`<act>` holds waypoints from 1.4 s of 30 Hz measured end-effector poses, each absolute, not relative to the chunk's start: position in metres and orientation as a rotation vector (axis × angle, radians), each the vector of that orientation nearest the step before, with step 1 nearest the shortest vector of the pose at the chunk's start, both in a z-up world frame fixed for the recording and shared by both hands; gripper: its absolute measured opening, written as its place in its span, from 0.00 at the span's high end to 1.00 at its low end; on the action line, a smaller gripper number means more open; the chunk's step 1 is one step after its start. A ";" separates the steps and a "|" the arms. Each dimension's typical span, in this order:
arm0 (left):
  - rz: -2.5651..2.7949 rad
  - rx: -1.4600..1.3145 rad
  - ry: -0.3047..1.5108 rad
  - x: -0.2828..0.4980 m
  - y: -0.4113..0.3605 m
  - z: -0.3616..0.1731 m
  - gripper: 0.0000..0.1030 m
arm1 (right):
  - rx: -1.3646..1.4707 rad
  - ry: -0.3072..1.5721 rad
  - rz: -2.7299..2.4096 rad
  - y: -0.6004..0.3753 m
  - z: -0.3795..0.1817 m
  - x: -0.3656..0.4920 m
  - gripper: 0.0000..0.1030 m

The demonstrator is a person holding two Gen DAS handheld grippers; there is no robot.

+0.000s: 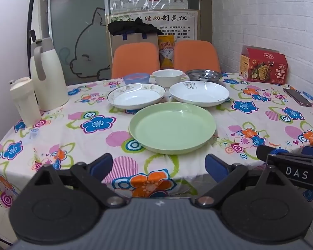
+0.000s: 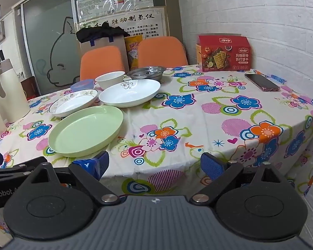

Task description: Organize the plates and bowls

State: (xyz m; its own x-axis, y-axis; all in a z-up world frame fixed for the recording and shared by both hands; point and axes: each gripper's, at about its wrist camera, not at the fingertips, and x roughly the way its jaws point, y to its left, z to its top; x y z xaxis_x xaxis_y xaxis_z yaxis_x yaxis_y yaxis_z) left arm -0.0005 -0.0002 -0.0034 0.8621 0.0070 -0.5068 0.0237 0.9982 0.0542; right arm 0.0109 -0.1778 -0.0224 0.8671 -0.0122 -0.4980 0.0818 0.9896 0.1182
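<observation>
Nothing's been stacked yet as far as I can tell, so the step in hand looks like picking the first dish. Both tools are hanging off the near edge of the table (image 1: 52, 129), empty: the left tool (image 1: 158, 165) has its blue pads spread wide, and the right tool (image 2: 154, 164) is released the same way.

Layout: the green plate (image 1: 172, 127) sits nearest, roughly centre. Just behind it are two shallow white ones side by side, the floral-rim plate (image 1: 136, 95) on the left and the white plate with the grey motif (image 1: 199, 93) on the right. Whether their rims touch the green one I can't tell. Far row, left to right: blue bowl (image 1: 136, 78), white bowl (image 1: 168, 77), steel bowl (image 1: 204, 75).

My take on doing this well: the green plate looks widest, so I'd leave it as the base and bring the others onto it. Go for a white plate's near rim with one pad over and one under. The glazed lip will probably be slippery, so bite deep and keep it level. The right tool is better lined up for the motif plate, the left for the floral one. Bowls last, nested separately.

Watch the thermos (image 1: 47, 75) and cup (image 1: 24, 101) on the left, and the phone (image 2: 261, 81) on the right.
</observation>
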 end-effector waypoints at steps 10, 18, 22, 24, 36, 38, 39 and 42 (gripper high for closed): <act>-0.012 0.063 0.538 0.000 0.001 -0.004 0.08 | 0.140 0.537 -0.039 -0.174 -0.029 0.011 0.20; -0.013 0.067 0.541 0.000 0.001 -0.006 0.08 | 0.138 0.534 -0.036 -0.174 -0.027 0.010 0.20; -0.014 0.069 0.541 0.000 0.001 -0.006 0.08 | 0.138 0.536 -0.033 -0.173 -0.028 0.010 0.20; -0.014 0.069 0.542 0.000 0.001 -0.006 0.08 | 0.138 0.535 -0.031 -0.172 -0.028 0.010 0.20; -0.012 0.074 0.545 0.001 0.001 -0.005 0.08 | 0.138 0.535 -0.028 -0.172 -0.027 0.009 0.20; -0.012 0.074 0.544 0.001 0.001 -0.005 0.08 | 0.138 0.533 -0.028 -0.172 -0.027 0.009 0.20; -0.012 0.075 0.544 0.001 0.001 -0.005 0.08 | 0.138 0.532 -0.027 -0.172 -0.027 0.009 0.20; -0.009 0.075 0.543 0.001 0.002 -0.004 0.08 | 0.137 0.534 -0.027 -0.171 -0.027 0.009 0.20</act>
